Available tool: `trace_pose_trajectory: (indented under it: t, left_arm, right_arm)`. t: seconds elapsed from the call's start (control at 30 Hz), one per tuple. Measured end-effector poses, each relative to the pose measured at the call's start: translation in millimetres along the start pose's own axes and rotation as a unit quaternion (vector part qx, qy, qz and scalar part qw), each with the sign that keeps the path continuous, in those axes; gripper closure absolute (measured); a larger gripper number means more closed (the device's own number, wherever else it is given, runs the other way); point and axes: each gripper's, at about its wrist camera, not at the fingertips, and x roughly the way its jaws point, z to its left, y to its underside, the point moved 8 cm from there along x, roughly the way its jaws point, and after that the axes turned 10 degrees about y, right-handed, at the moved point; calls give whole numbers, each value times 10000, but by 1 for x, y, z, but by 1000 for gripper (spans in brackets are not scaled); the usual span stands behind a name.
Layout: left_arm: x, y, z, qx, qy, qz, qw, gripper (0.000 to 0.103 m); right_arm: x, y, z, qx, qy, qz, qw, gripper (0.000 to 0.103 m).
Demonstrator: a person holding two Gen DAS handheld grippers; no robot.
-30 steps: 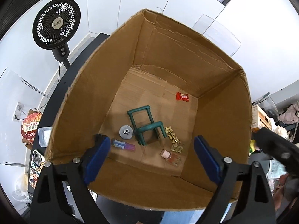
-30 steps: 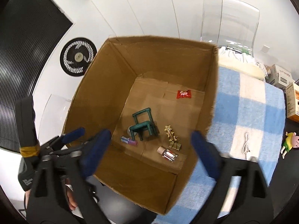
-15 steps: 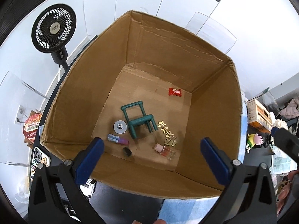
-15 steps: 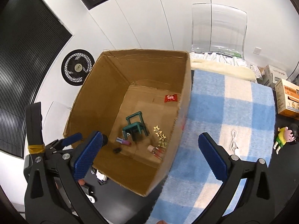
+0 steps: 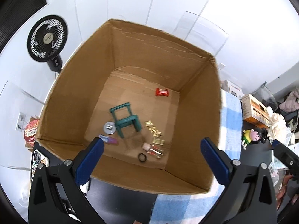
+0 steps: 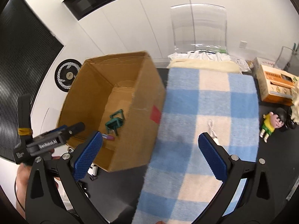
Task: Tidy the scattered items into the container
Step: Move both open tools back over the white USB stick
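An open cardboard box (image 5: 198,115) (image 6: 142,115) holds a green toy chair (image 5: 126,118) (image 6: 115,121), a red packet (image 5: 162,92), a metal disc (image 5: 109,127), a purple tube (image 5: 110,140), gold clips (image 5: 155,132), a small pink-capped bottle (image 5: 152,148) and a black ring (image 5: 142,157). My left gripper (image 5: 152,160) is open and empty above the box's near wall. My right gripper (image 6: 150,155) is open and empty over the blue checked blanket (image 6: 205,115), right of the box. A white cable (image 6: 212,128) lies on the blanket just past it.
A black fan (image 5: 46,39) stands left of the box. A phone (image 5: 38,158) lies at the near left. A cartoon figure (image 6: 271,123) and an orange carton (image 6: 276,85) sit on the dark table right of the blanket. A clear chair (image 6: 200,26) stands behind.
A black ring has dropped into the box near the bottle. My left gripper has opened wide and pulled back. My right gripper has swung right, from over the box to over the blanket.
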Motion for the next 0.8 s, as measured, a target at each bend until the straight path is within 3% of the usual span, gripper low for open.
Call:
trace_pose_trajectory:
  t: [0.47,0.63,0.8]
  left_arm:
    - [40,21,-129,994,433,359,9935,0]
    - [59,35,-156,1172,512,578,9901,0]
    - [85,47,-175,1376,366,740,9870,0]
  right_arm:
    - [-12,32,-111,636,292,65,9975,0]
    - [-7,44,-136,658,358,101,9971,0]
    - [2,55,-155,661,369,150,9970,2]
